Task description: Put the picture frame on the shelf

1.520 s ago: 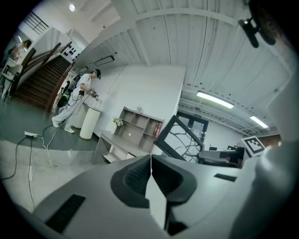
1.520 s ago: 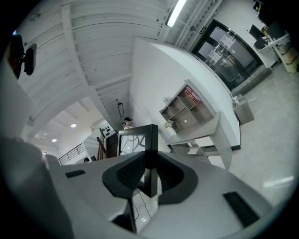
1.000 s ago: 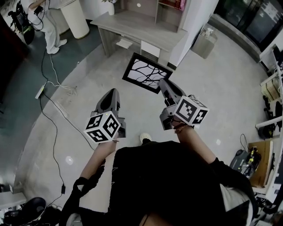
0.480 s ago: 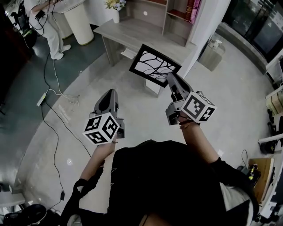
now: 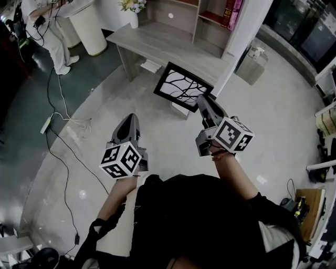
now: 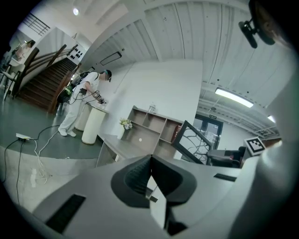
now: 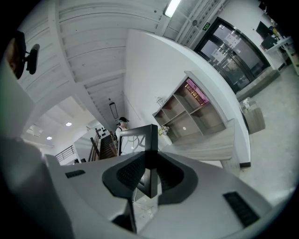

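Note:
The picture frame (image 5: 184, 86), black-edged with a branch drawing, hangs tilted in the air in front of the desk. My right gripper (image 5: 202, 101) is shut on its near right edge. In the right gripper view the frame (image 7: 140, 140) stands edge-on between the pads. The wooden shelf (image 5: 210, 18) with open compartments rises at the back of the grey desk (image 5: 163, 39); it also shows in the right gripper view (image 7: 191, 109). My left gripper (image 5: 131, 120) is lower left over the floor, shut and empty. From the left gripper view (image 6: 150, 158), the frame (image 6: 196, 142) shows at the right.
A person in white (image 5: 47, 29) stands at the far left beside a white round pedestal (image 5: 89, 23). A cable and power strip (image 5: 50, 118) lie on the floor at left. A grey bin (image 5: 251, 59) stands right of the shelf. A flower vase (image 5: 134, 8) sits on the desk.
The desk and shelf now show more fully in the head view than a second ago. The frame stays in my right gripper, carried along toward the desk. The left gripper holds about the same place.

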